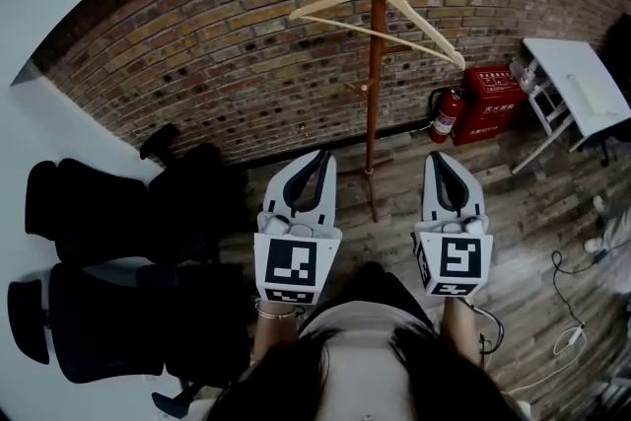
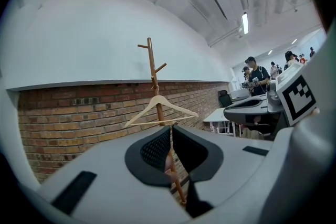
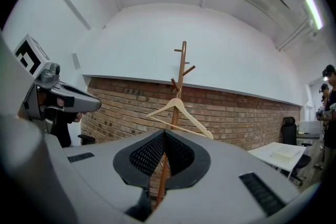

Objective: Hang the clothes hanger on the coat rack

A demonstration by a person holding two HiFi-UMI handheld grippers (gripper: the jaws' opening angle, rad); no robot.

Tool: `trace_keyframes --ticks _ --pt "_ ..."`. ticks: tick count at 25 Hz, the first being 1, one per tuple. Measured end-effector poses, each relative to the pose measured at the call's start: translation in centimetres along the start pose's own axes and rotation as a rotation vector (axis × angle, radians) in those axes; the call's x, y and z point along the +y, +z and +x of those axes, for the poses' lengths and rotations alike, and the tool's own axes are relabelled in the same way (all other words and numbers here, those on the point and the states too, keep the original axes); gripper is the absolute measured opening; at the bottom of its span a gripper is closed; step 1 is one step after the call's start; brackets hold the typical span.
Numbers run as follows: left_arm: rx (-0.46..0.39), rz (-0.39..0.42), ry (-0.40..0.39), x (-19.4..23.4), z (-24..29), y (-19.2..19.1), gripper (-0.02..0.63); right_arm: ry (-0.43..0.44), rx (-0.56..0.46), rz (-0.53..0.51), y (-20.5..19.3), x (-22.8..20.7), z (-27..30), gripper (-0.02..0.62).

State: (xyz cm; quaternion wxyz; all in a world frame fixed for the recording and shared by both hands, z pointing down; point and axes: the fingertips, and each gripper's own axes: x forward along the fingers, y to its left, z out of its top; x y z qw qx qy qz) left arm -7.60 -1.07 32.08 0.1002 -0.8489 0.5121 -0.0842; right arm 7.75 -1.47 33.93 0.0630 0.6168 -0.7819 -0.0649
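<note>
A pale wooden clothes hanger hangs by its hook from a peg of the brown wooden coat rack before the brick wall. The hanger and rack show in the left gripper view, and the hanger on the rack in the right gripper view. My left gripper and right gripper are both shut and empty. They point level at the rack from a distance, one on each side of its pole.
Black office chairs stand at the left. A red fire extinguisher and red box sit by the wall, with a white table at the right. Cables lie on the wooden floor. People stand far off.
</note>
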Motion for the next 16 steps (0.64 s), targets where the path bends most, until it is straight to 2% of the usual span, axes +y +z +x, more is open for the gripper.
trace_keyframes --ticks 6,16 --pt "-0.003 -0.01 -0.034 -0.5 -1.6 0.1 0.025 -0.027 0.013 -0.007 -0.4 0.8 -1.9 0.037" --pt "0.0 0.008 -0.047 -1.2 -3.9 -0.2 0.025 -0.047 0.009 -0.008 -0.4 2.0 -4.3 0.037"
